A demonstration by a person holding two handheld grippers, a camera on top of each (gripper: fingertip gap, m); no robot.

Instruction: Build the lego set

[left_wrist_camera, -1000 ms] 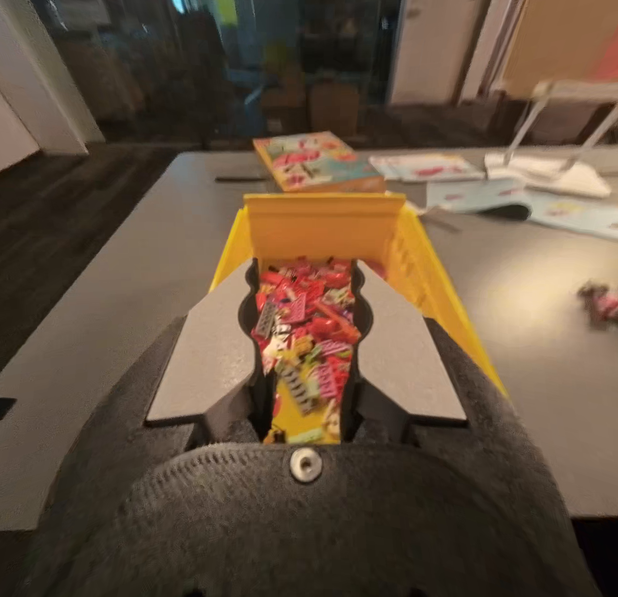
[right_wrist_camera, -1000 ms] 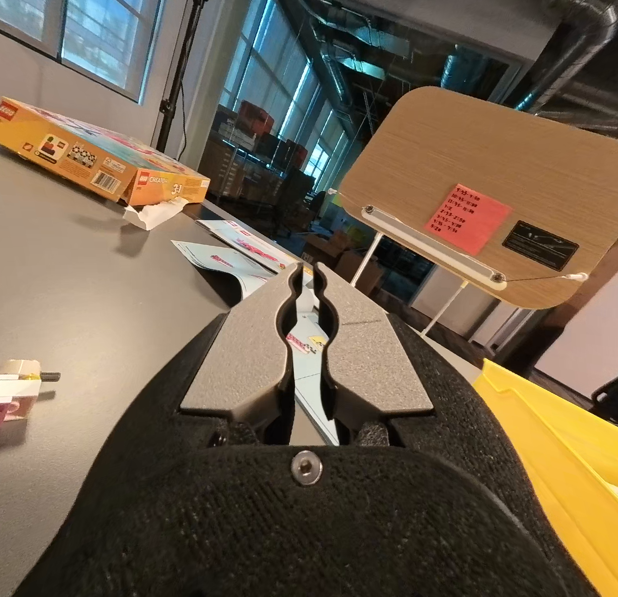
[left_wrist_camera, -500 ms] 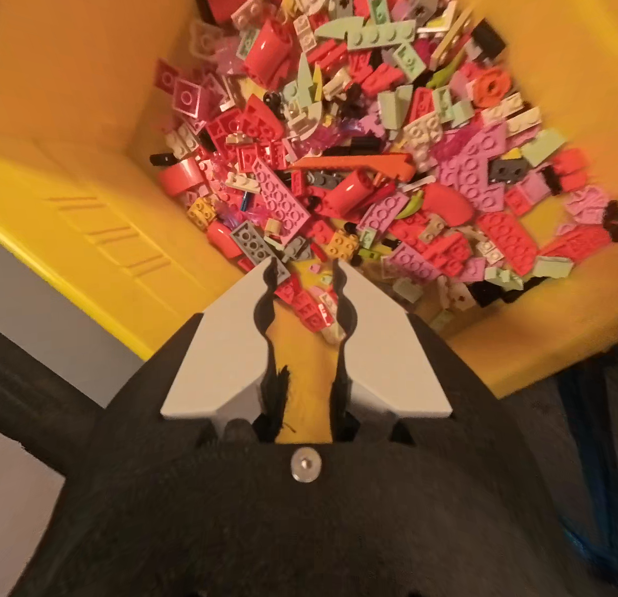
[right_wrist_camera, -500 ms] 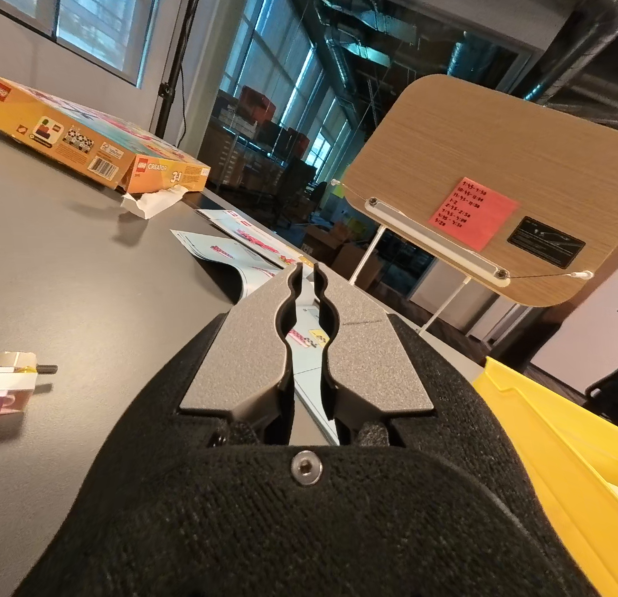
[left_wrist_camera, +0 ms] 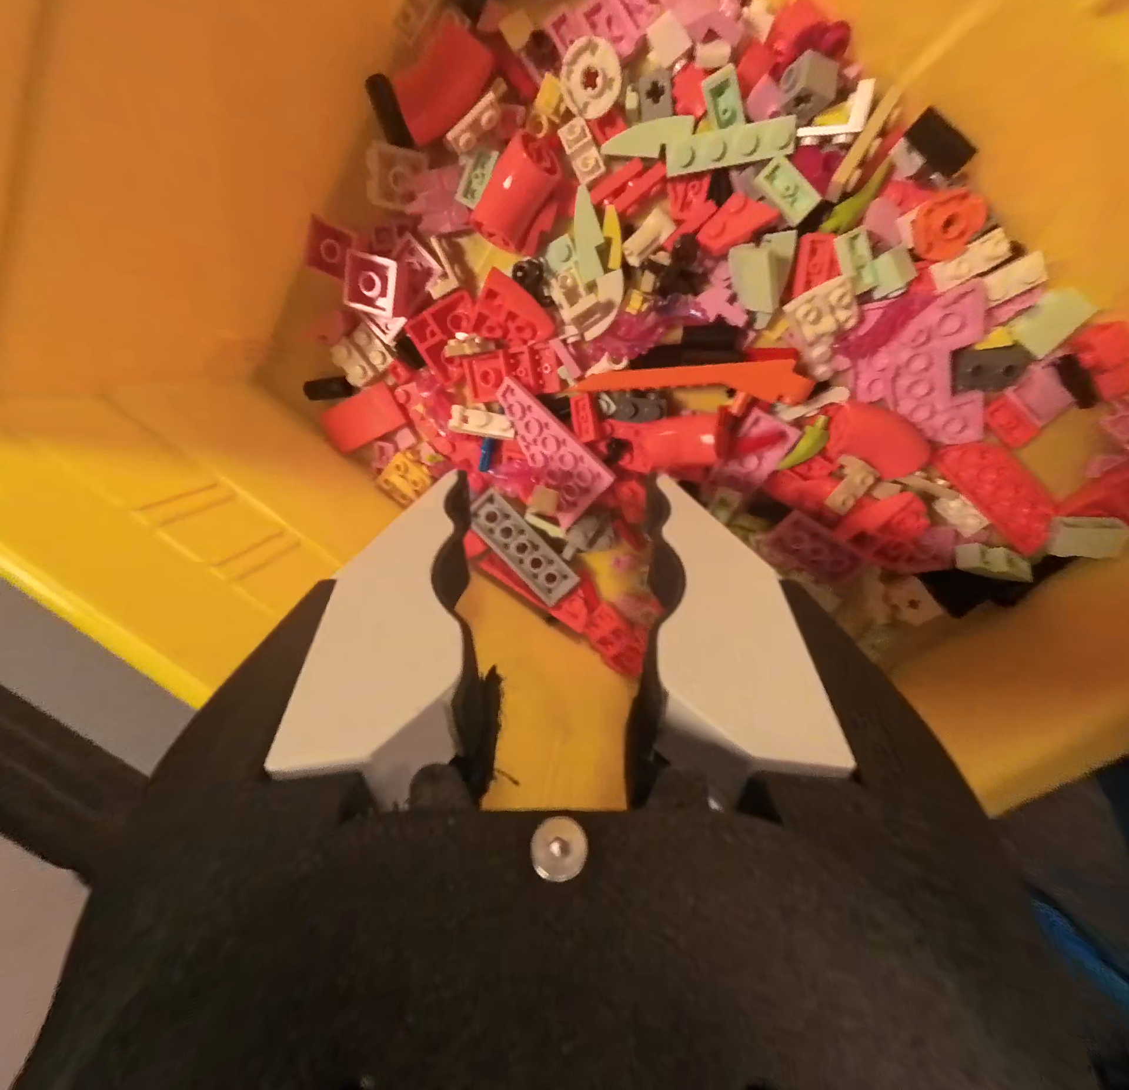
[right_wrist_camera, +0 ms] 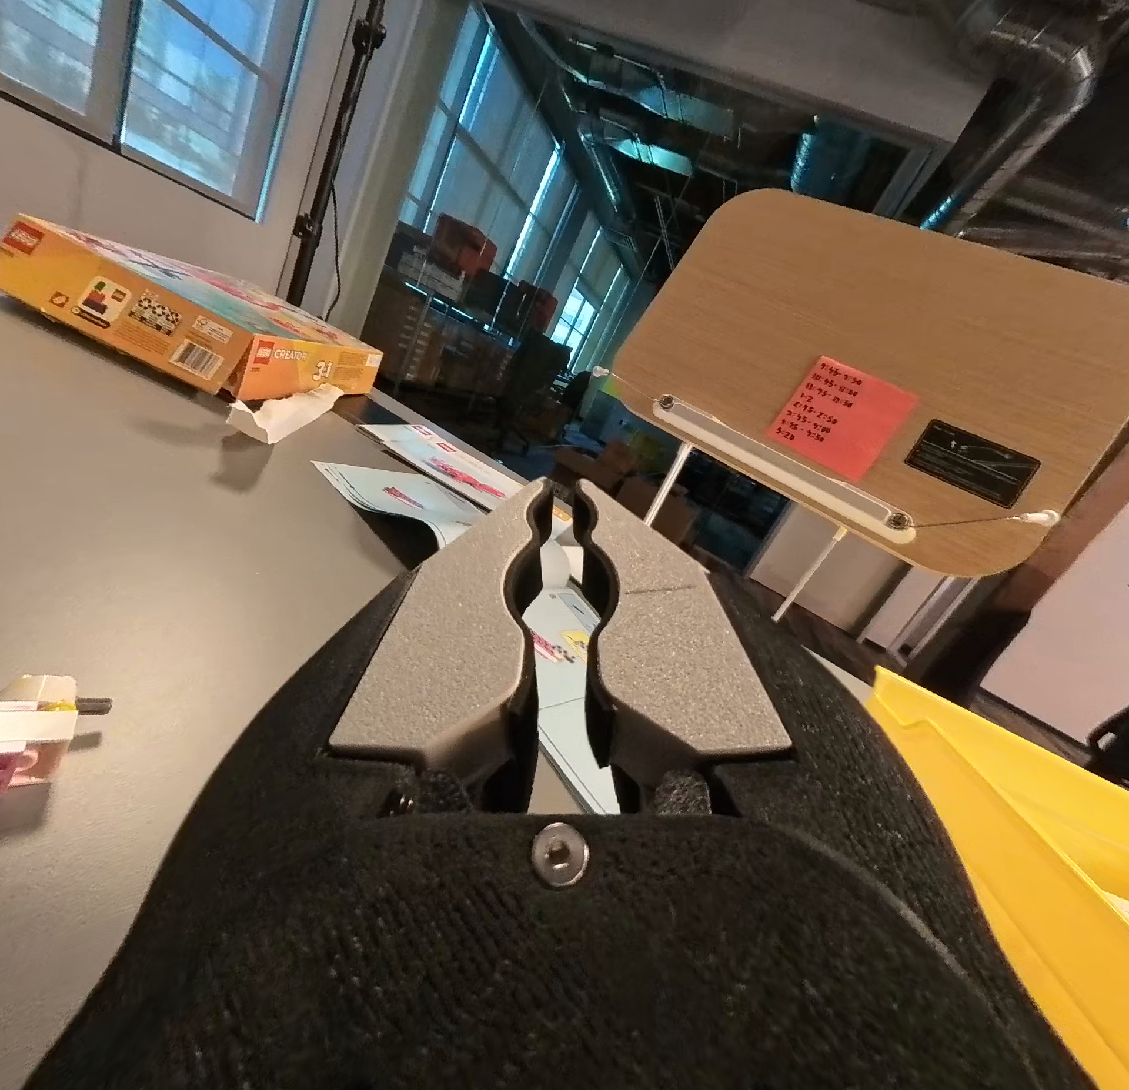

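Left gripper [left_wrist_camera: 559, 486] hangs wide open over loose plastic bricks [left_wrist_camera: 702, 303] in the yellow plastic bin [left_wrist_camera: 153, 511], nearest a grey holed plate [left_wrist_camera: 524, 546], while the right gripper [right_wrist_camera: 563, 491], jaws nearly together on nothing, points over the paper booklets [right_wrist_camera: 391, 492].

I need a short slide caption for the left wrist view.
Open left gripper above mixed toy bricks in a yellow bin.

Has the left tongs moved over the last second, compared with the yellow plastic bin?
Yes. The left tongs, earlier outside the yellow plastic bin pointing along the table, now points down inside it, open over the grey holed plate.
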